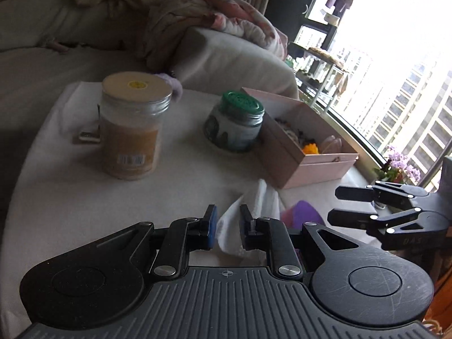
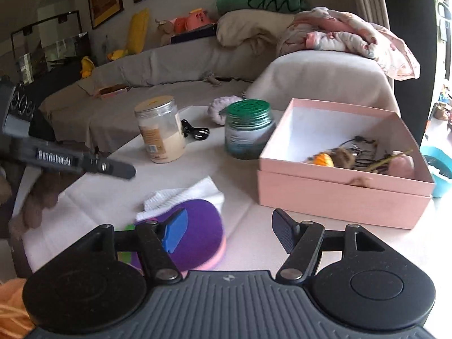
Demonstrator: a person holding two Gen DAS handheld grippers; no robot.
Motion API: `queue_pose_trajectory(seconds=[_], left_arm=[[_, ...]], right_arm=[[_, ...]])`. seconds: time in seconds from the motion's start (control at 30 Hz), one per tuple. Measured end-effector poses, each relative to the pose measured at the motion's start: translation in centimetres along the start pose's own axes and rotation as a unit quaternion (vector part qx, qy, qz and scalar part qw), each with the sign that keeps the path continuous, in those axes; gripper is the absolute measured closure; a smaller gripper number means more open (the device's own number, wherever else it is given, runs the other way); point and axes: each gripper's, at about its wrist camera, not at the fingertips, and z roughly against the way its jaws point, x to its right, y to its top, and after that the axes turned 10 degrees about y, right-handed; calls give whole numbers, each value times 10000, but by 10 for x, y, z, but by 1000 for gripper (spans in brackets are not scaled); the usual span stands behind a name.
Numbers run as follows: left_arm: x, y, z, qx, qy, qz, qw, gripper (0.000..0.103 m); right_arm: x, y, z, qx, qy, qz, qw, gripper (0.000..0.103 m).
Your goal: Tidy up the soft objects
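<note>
**Q:** Gripper status, both units?

**A:** Left gripper (image 1: 228, 227): jaws drawn nearly together, with a fold of the white cloth (image 1: 234, 226) rising between the pads. Contact cannot be confirmed, so whether it clamps the cloth cannot be told. Right gripper (image 2: 230, 233): jaws wide apart, holding nothing, poised low over the worktop (image 2: 254, 243) with its blue pad above the purple pad (image 2: 197, 231).

**Q:** Location of the soft items?

**A:** White cloth and purple pad lie together at the near edge of the worktop, the pad partly on the cloth. A pale knitted item (image 2: 217, 108) sits at the far edge, behind the green-lidded jar (image 2: 248, 128).

**Q:** Why this arrangement?

**A:** Judged: the pink box (image 2: 339, 195), open and just beside the pile, serves as the collection container; it already holds small items. The beige-lidded jar (image 2: 159, 128) stands apart, clear of the transfer path.
</note>
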Motion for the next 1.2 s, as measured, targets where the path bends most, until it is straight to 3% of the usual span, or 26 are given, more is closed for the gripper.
queue_pose_trajectory(seconds=[0.23,0.37,0.47,0.6,0.77,0.83,0.9,1.0,1.13,1.2], left_arm=[[-20,0,2,351,524,213,9978,84],[-21,-2,-1,217,207,244,9993,84],[-4,-3,-1,213,-91,-115,9997,84],[29,-9,2,100,-601,-706,9956,84],[59,-14,5,128,-765,-1024,9917,84],[69,-16,5,182,-696,-1132,9910,84],[83,-21,8,375,-374,-1484,9875,84],[107,-33,6,554,77,-2212,9736,84],[120,-45,-11,-78,-260,-2442,9693,80],[128,-51,-12,43,-186,-2644,9642,79]], right_arm=[[-15,3,-5,-119,39,187,9997,36],[-12,2,-9,-220,69,-20,9997,36],[-9,4,-12,-237,188,-248,9992,36],[-13,13,-14,-89,68,-80,9999,36],[-3,13,-7,52,-258,-162,9995,36],[5,8,-3,96,-531,-229,9983,36],[13,3,1,113,-802,-271,9963,36],[27,-4,7,125,-1023,-482,9935,36],[42,-13,14,170,-1173,-729,9903,36],[47,-19,16,196,-1251,-797,9887,36]])
